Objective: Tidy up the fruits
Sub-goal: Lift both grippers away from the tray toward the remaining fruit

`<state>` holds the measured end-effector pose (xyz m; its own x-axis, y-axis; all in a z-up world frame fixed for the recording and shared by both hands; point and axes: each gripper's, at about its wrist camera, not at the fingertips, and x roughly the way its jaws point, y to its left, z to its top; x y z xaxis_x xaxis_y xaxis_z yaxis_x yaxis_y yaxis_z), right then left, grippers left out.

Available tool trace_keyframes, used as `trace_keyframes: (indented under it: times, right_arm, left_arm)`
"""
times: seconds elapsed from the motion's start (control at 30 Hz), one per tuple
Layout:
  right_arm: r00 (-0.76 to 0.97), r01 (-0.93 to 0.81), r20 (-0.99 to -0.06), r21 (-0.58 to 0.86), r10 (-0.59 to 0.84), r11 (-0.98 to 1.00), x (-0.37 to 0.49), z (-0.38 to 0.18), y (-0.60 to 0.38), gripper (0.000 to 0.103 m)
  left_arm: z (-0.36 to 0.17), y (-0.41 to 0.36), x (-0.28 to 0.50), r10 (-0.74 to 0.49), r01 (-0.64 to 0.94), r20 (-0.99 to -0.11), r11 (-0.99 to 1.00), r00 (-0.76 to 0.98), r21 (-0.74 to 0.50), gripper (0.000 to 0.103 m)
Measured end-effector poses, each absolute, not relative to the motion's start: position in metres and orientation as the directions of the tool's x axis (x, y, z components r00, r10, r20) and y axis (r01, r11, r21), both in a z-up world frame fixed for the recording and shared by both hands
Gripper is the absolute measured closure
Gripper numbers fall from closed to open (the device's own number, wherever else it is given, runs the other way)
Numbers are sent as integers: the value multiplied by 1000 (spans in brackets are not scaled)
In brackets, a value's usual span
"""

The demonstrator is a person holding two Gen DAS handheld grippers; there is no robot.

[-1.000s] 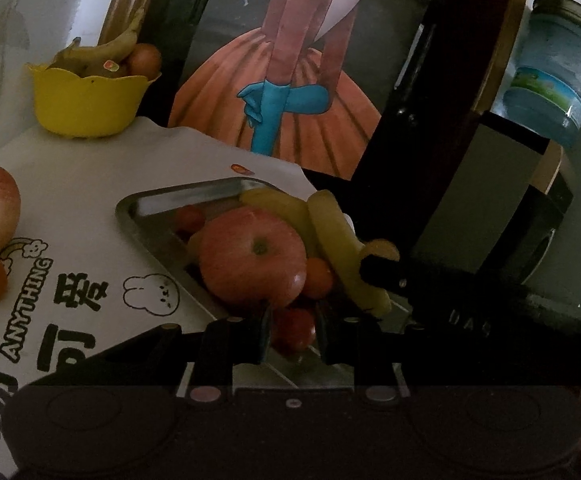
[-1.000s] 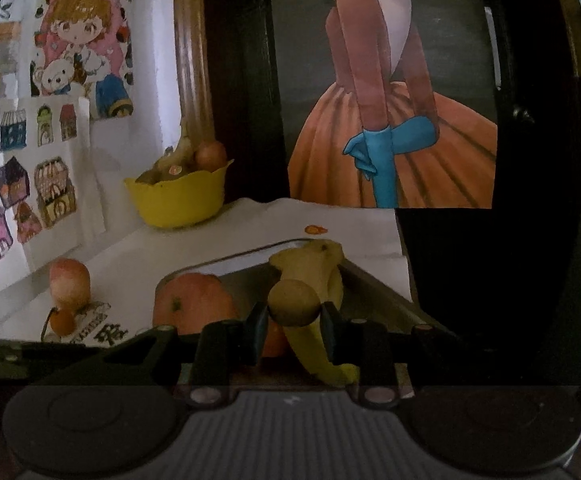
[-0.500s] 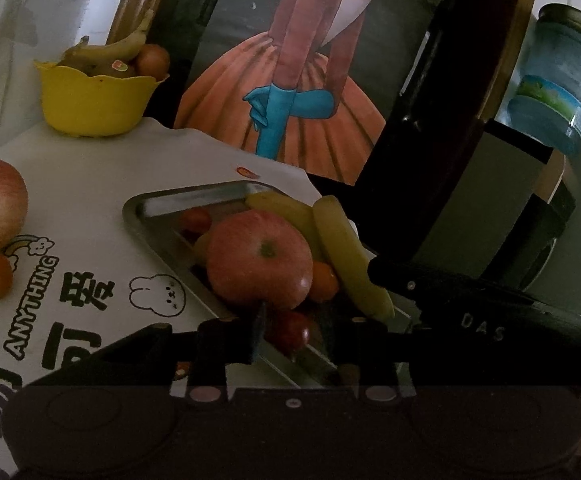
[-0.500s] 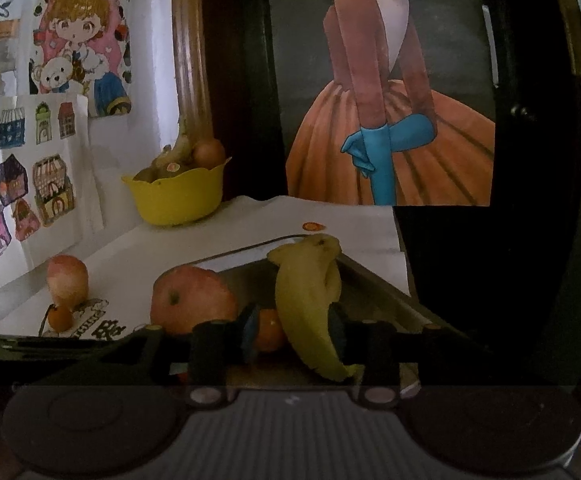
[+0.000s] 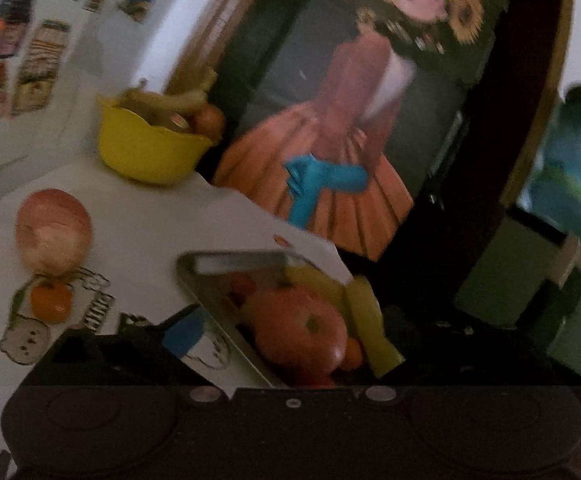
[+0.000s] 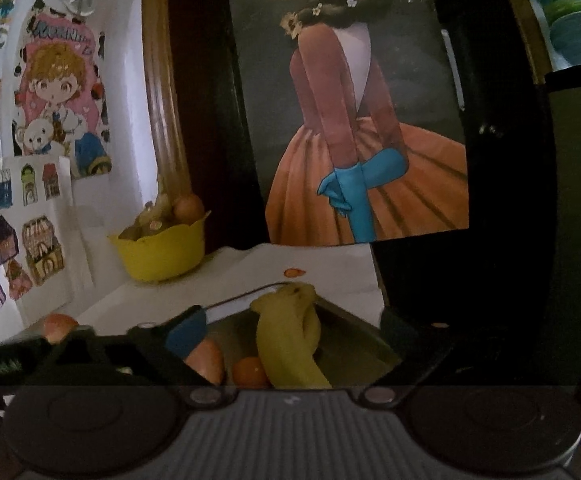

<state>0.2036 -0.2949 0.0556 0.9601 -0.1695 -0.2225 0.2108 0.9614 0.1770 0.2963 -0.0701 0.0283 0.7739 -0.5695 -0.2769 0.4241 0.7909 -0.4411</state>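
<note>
Left wrist view: a steel tray (image 5: 226, 260) near the counter's (image 5: 150, 220) right edge holds an apple (image 5: 302, 332), bananas (image 5: 366, 320) and small oranges. A yellow bowl (image 5: 150, 152) of fruit stands at the back; a second apple (image 5: 52, 230) and a tangerine (image 5: 50, 300) lie on open counter to the left. Left claw (image 5: 294, 344) and right claw (image 6: 290, 344) are both opening wide, gripping nothing, the tray's fruit between their fingers.

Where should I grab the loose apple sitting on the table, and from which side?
Grip the apple across its round middle, probably coming from above or from the tray side. It sits on the table apart from the bowl, but the small orange touches its near side.
</note>
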Motion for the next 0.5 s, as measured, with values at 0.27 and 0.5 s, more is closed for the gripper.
trace_keyframes:
  times: [0.27, 0.5]
  right_arm:
    - [963, 243, -161, 168, -216, 955, 197, 58, -291, 0]
    - [969, 234, -115, 132, -219, 963, 193, 59, -276, 0]
  left_arm:
    - [38, -46, 287, -444, 318, -172, 817, 880, -482, 1]
    - [41, -31, 280, -357, 236, -147, 823, 923, -517, 1]
